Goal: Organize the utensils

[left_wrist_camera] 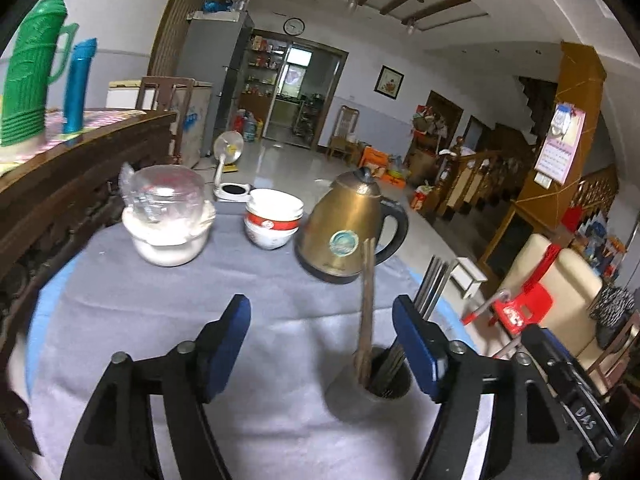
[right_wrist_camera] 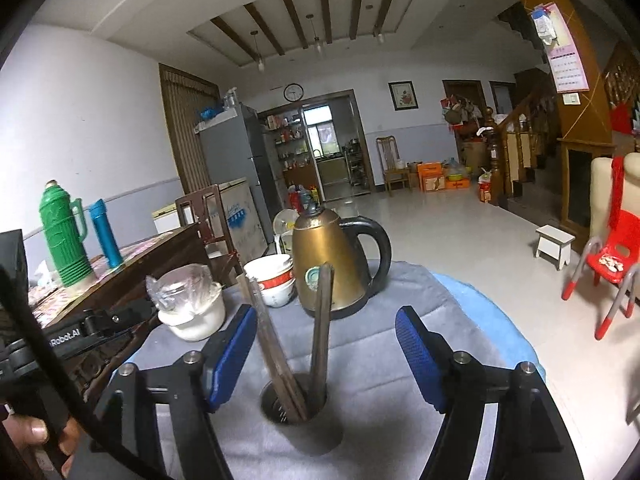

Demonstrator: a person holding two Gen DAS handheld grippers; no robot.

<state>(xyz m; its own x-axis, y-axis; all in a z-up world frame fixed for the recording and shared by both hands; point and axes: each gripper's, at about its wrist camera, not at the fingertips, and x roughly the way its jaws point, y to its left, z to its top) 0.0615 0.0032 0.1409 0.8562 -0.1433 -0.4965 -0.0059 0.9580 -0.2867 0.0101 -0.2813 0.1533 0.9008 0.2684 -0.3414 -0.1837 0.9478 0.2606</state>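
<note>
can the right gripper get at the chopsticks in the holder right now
Probably yes. The right gripper is open, and the chopsticks stand in the holder right between its fingers, with nothing in the way. The kettle sits farther back.

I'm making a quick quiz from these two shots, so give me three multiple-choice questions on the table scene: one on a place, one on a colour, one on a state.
1. Where are the chopsticks?
A. standing in the metal holder
B. flat on the cloth
C. in the bowls

2. What colour is the kettle body?
A. white
B. gold
C. red

3. How is the right gripper?
A. shut on a chopstick
B. open
C. out of view

Answers: 1 A, they rise from the holder. 2 B, gold with a black handle. 3 B, its jaws stand wide apart, empty.
</note>
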